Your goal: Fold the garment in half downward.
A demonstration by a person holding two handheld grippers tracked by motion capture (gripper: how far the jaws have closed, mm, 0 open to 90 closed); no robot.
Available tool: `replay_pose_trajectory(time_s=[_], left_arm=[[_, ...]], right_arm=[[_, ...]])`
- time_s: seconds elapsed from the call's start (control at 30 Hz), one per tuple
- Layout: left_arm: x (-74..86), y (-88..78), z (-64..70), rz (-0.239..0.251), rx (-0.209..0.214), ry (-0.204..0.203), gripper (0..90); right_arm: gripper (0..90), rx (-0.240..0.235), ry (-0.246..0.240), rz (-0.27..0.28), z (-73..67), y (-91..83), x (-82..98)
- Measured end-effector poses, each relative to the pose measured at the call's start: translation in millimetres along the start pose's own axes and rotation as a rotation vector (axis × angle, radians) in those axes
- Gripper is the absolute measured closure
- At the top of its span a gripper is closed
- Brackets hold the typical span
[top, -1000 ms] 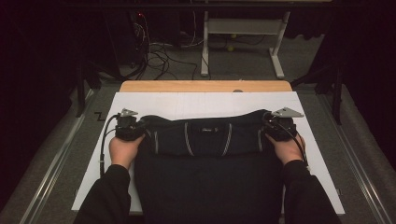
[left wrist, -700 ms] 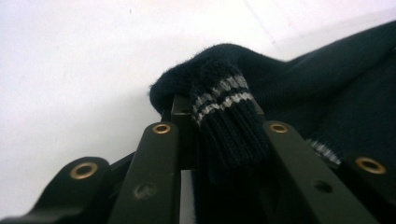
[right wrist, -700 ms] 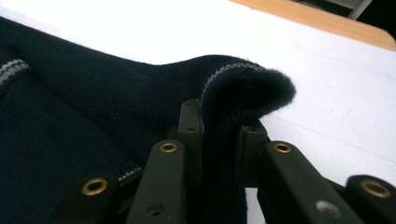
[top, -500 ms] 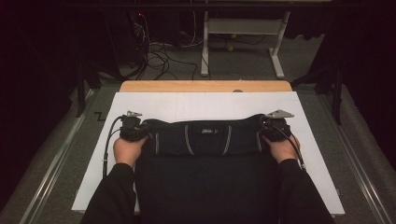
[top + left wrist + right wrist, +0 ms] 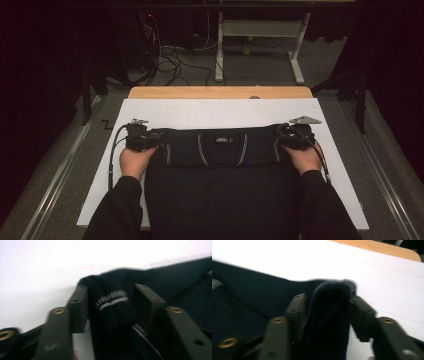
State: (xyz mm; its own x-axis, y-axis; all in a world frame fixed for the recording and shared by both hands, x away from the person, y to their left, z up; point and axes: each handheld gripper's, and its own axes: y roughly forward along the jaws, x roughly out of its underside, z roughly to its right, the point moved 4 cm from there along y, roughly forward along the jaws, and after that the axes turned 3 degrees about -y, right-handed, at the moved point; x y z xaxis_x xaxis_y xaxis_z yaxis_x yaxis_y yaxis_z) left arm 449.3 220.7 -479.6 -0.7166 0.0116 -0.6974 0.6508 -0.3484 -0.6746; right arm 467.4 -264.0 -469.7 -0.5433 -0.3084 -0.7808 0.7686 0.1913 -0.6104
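Working over a white board (image 5: 210, 112), with a dark garment (image 5: 220, 200) lying flat on it and running from the near edge out to the board's middle. Looking at the garment's folded far band (image 5: 220, 147), stretching crosswise with its long axis going straight from one hand to the other. Meeting that band end-on: left gripper (image 5: 156, 141) at the left end and pointing inward, right gripper (image 5: 281, 138) at the right end, each equally near its own corner. Having just been opening both pairs of jaws, now standing apart and no longer pinching. Leaving a striped cuff (image 5: 112, 301) loose between the left jaws and a bunched knit corner (image 5: 332, 292) between the right ones. Likely needing a straight outward pull-back along the band's line.
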Motion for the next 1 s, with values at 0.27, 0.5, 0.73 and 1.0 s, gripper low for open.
replay_pose_trajectory(time_s=[0.27,0.5,0.73,1.0], left_arm=[[6.1,-37.5,25.5,0.091,0.104,0.048,33.8],[38.0,-26.5,51.1,0.003,0.172,0.096,33.8],[51.1,-11.7,54.9,-0.055,0.145,0.149,35.6],[62.1,-11.0,54.5,-0.057,0.15,0.187,63.1]], right_arm=[[41.7,-0.072,0.039,0.079,-1.6,-40.2,6.9],[39.3,-0.135,0.0,0.042,-20.2,-45.4,26.0],[39.2,-0.185,-0.027,-0.022,-35.2,-35.4,41.7],[65.9,-0.239,-0.012,-0.085,-42.8,-31.8,51.6]])
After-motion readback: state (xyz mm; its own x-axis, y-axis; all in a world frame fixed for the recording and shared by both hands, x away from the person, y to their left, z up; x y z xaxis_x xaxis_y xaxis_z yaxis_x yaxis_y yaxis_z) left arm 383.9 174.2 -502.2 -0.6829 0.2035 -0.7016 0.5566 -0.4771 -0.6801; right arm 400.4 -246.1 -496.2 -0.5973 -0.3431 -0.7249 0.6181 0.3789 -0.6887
